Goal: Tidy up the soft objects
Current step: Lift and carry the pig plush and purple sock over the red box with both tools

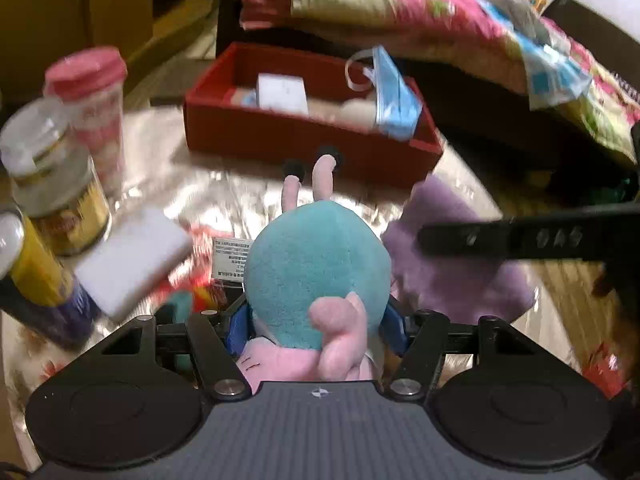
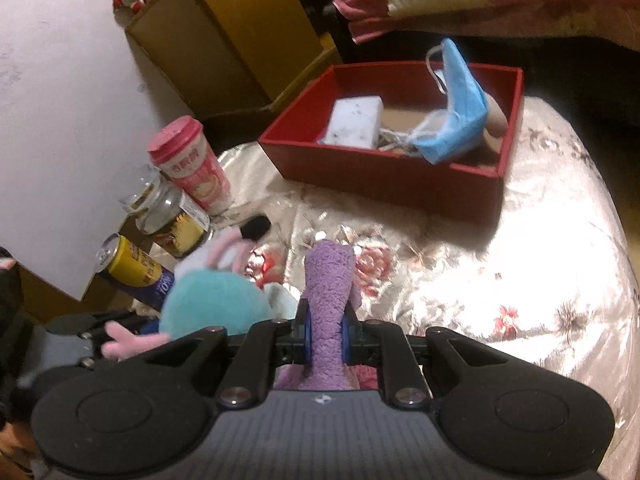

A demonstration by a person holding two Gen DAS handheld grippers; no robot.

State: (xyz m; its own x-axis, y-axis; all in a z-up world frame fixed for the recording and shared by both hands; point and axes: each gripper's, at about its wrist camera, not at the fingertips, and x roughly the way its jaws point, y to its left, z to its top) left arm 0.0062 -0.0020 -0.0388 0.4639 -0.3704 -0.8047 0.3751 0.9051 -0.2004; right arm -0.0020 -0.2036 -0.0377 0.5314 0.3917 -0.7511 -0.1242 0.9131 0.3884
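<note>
Two soft toys are gripped: left gripper jaws pinch the teal plush, right gripper jaws squeeze the purple plush. Carry both level over the red box rim, then release inside.

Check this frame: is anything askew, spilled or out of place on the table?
Yes. The blue face mask is draped over the rim of the red box, partly sticking up instead of lying inside. A yellow can leans tilted beside the upright jar. Nothing looks spilled.
</note>
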